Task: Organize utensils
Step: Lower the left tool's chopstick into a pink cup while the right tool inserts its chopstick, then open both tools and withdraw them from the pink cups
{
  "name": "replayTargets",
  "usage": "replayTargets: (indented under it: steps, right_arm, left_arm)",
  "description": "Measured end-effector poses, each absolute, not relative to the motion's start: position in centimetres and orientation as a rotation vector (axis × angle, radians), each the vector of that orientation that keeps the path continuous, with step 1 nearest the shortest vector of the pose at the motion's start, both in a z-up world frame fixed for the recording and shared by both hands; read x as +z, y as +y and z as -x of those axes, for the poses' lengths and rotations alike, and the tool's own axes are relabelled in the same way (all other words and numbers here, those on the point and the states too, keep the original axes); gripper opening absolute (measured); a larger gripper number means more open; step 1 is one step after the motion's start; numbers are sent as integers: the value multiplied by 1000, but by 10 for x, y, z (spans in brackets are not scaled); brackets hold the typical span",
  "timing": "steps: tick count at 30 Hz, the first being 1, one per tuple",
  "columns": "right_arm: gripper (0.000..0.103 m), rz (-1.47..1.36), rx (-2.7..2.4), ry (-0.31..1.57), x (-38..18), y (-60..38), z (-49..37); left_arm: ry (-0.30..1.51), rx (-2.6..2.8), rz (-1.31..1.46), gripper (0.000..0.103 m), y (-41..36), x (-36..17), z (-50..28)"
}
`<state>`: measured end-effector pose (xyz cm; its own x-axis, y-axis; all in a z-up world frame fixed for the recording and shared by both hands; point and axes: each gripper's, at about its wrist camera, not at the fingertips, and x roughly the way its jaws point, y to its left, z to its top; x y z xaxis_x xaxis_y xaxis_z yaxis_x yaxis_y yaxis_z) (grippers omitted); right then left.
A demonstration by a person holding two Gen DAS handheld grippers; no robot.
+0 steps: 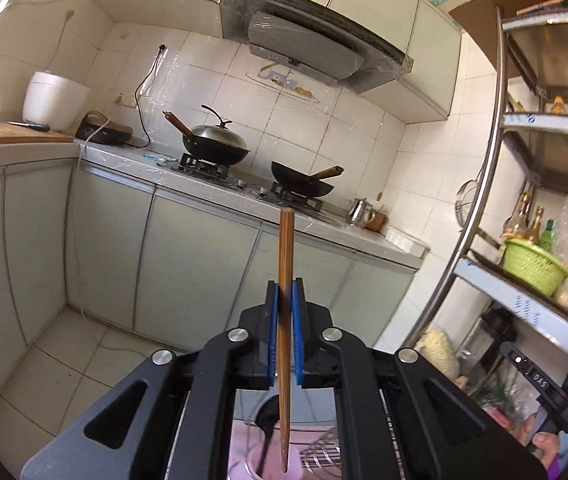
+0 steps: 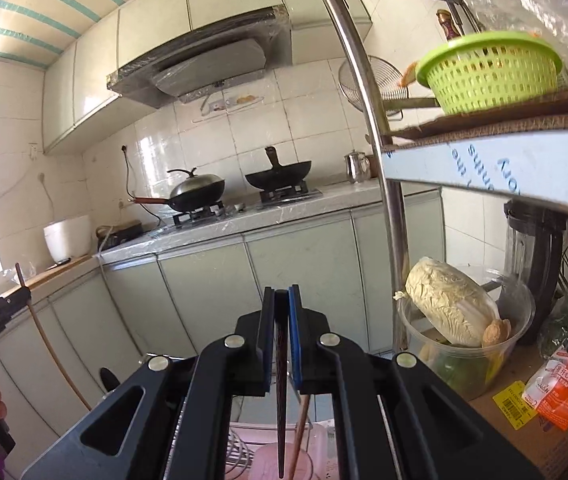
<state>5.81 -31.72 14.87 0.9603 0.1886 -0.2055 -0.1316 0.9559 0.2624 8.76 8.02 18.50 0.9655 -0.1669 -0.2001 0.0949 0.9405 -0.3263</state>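
**Both grippers loaded, one chopstick each, above the pink holder**

Left gripper (image 1: 285, 292) is pinching a light wooden chopstick (image 1: 285, 320) about mid-length; blunt end sticks up past the pads, tip hangs down over the pink cup (image 1: 252, 466). Right gripper (image 2: 282, 300) is pinched on a dark chopstick (image 2: 281, 400), gripped near its top, tip hanging over the pink holder (image 2: 280, 462). Neither tip looks seated yet; hard to tell exactly, the gripper bodies hide most of the holder.

Risks:
- Single-line pinch on a thin tapered stick. It can pivot or slide in the pads if the tip bumps the holder rim or the wire rack (image 1: 321, 456) beside it.
- Light chopstick hangs slightly tilted, so a straight drop could catch the rim instead of the opening.
- Both hands work over the same small holder; the grippers could knock each other or tip it.
- Releasing from this height risks bounce-out.

View differences:
- Left view alone shows the black utensil already in the cup, plus the right gripper and hand (image 1: 539, 436) at lower right.
- Right view alone shows another wooden stick (image 2: 299, 436) already standing in the holder, the cabbage tub (image 2: 463, 320) on the shelf, and the left gripper from the side at far left, its chopstick crossing it.
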Motion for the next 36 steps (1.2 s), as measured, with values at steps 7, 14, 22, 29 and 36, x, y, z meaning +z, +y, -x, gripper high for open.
replayTargets:
  steps: [7,14,22,29,36]
  right_arm:
    - [6,-276,154,331,107,-320,-75]
    - [6,-282,174,418,78,-313,-76]
    - [7,-305,186,492,56,-310,-78]
    - [30,-317,211,497,65,-311,-70]
    - [39,-306,217,442,90,-315,-42]
  left_arm:
    - [314,-105,292,6,75,141,-108]
    - [422,-142,277,6,68,105,-110]
    - [501,-149,315,6,68,79,-112]
    - [531,-136,379,9,75,83,-110]
    - [494,-109,456,28,93,98,-93]
